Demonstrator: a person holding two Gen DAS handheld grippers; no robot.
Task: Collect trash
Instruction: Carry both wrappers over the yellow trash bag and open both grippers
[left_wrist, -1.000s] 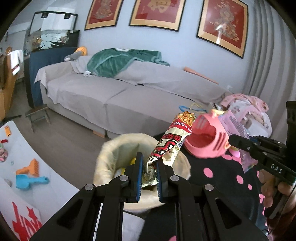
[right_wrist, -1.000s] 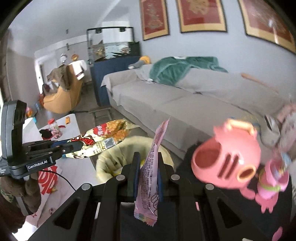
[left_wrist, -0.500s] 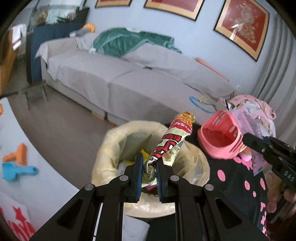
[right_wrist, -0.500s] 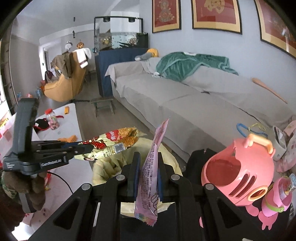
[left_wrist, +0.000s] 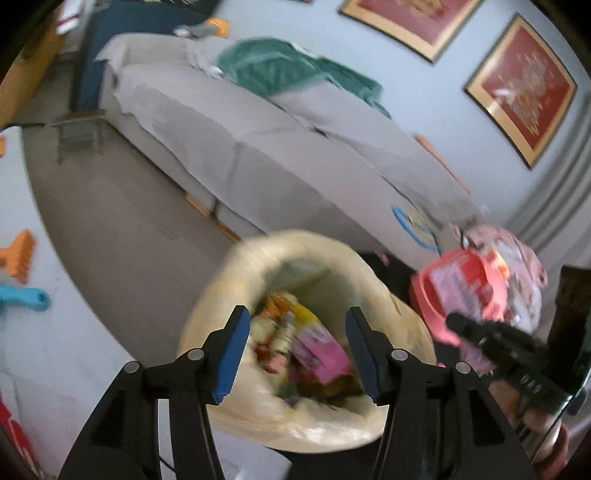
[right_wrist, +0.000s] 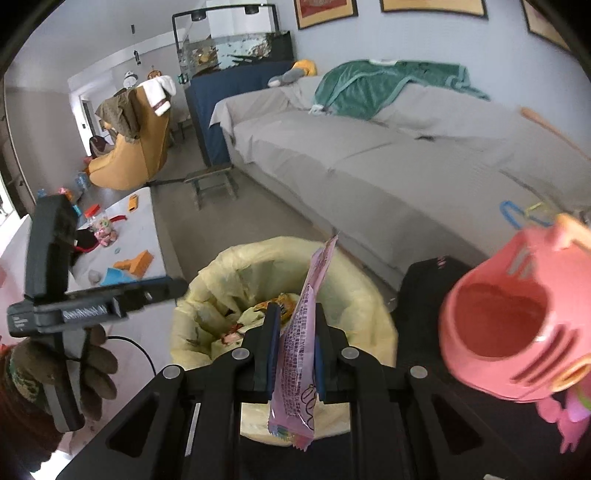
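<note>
A bin lined with a pale yellow bag (left_wrist: 258, 266) stands on the floor in front of the sofa, holding several colourful wrappers (left_wrist: 314, 350). My left gripper (left_wrist: 295, 347) is open and empty right above the bin's mouth. My right gripper (right_wrist: 293, 332) is shut on a pink snack wrapper (right_wrist: 301, 332), held upright over the near rim of the bin (right_wrist: 229, 266). The left gripper also shows in the right wrist view (right_wrist: 173, 288), at the bin's left edge. The right gripper with its wrapper shows blurred in the left wrist view (left_wrist: 458, 321).
A pink toy basket (right_wrist: 509, 317) sits on a black dotted surface (right_wrist: 424, 288) right of the bin. A grey sofa (right_wrist: 351, 155) with a green blanket (right_wrist: 388, 85) runs behind. A white low table (right_wrist: 144, 229) with toys lies to the left.
My left gripper has opened and dropped the red and gold snack packet into the bin. Both grippers have moved closer over the bin; the right one keeps its pink wrapper.
</note>
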